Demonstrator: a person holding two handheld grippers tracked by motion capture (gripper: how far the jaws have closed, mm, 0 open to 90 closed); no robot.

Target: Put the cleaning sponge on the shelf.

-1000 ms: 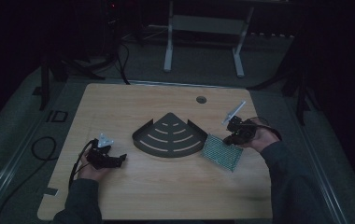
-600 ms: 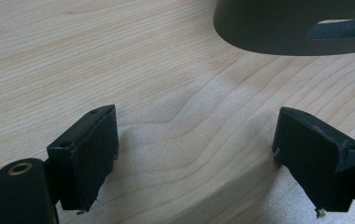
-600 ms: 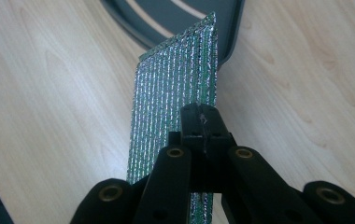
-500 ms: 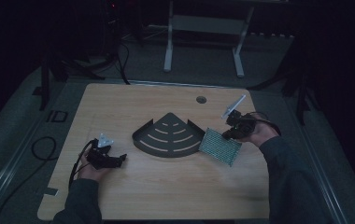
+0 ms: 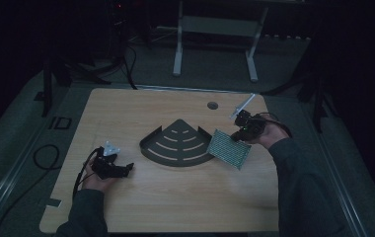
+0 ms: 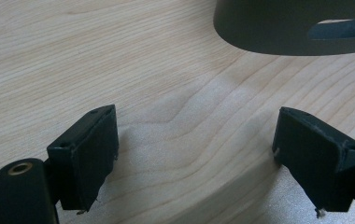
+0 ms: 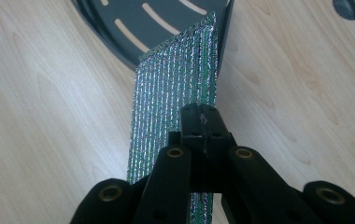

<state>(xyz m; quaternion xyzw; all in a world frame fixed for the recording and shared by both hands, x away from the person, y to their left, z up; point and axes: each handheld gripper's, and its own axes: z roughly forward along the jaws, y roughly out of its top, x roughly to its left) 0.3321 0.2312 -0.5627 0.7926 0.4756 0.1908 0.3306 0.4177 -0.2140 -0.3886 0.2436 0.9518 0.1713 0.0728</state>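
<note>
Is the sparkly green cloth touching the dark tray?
Cannot tell. In the right gripper view the cloth overlaps the tray rim, but the view does not show whether it rests on it or hangs above it.

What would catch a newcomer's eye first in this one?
The shiny green ribbed sheet, pinched at one edge by the shut right gripper, hangs beside the right edge of the dark fan-shaped slotted tray at mid table. The left gripper rests near the front left with its jaws wide apart over bare wood.

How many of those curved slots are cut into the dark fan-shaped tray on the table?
4, in the dark fan-shaped tray at mid-table: curved slots stacked from its pointed far corner toward its rounded near edge. The green sparkly mat overlaps the tray's right corner and may hide part of it.
</note>
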